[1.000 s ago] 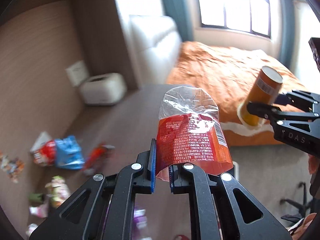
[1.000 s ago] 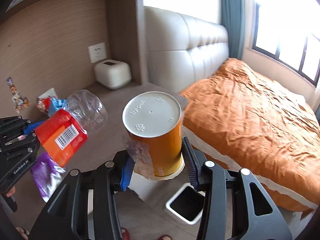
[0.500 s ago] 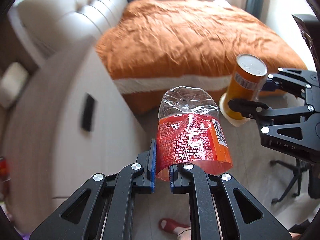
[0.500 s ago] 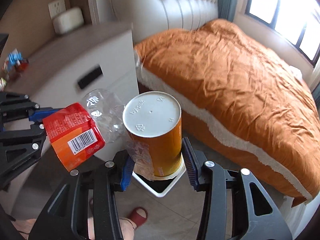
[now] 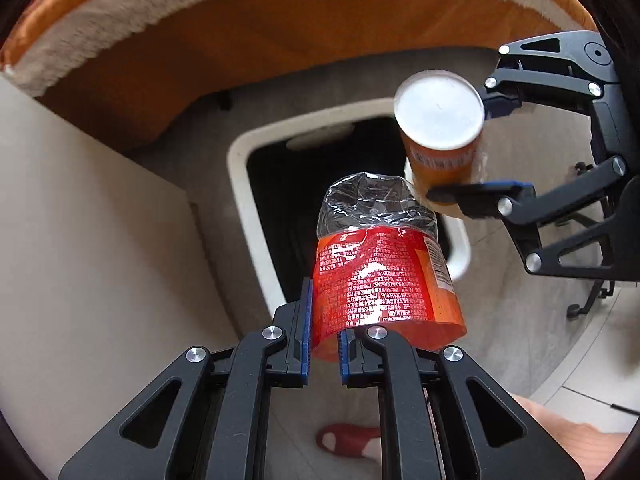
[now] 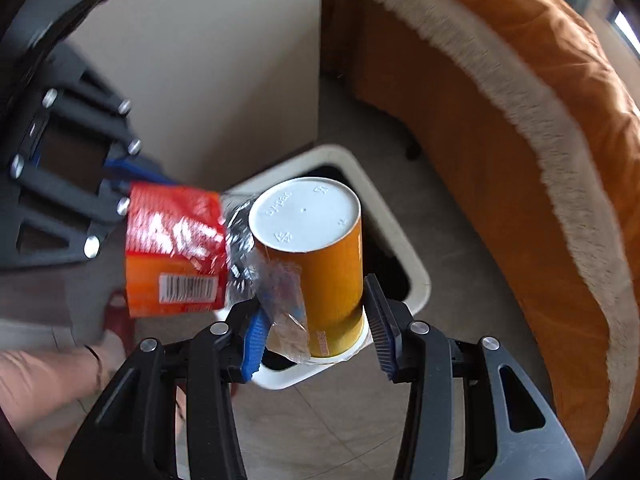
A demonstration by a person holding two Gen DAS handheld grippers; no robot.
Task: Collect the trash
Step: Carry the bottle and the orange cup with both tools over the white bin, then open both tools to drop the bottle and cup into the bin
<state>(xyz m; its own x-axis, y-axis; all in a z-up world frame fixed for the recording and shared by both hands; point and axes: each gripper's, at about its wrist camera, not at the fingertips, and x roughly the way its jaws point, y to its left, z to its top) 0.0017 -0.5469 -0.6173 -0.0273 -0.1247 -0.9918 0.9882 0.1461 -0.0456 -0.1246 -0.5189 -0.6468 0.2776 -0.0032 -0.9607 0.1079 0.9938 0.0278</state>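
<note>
Grey floor tiles (image 5: 500, 344) run between a pale cabinet (image 5: 88, 248) and a bed draped in an orange cover (image 6: 520, 128) with a fuzzy cream edge. On the floor between them stands a white bin (image 5: 248, 216) with a dark inside, seen from above in both views.

Over the bin, the left gripper (image 5: 323, 330) points down, its blue-padded fingers (image 5: 306, 320) pinched shut on the bottom edge of a crushed clear bottle (image 5: 380, 264) with a red and orange label. Just beside it, the right gripper (image 6: 316, 324) clamps a cup (image 6: 320, 264), orange with a white base facing the camera; its fingers (image 6: 378, 320) press the cup's sides, and a scrap of clear wrap (image 6: 284, 308) is caught between the cup and one pad. In the right wrist view bottle and cup appear to touch, both hanging above the bin's opening.

A red slipper (image 5: 348, 440) lies on the floor below, and part of the person's bare leg (image 6: 44, 392) shows at the frame edge.
</note>
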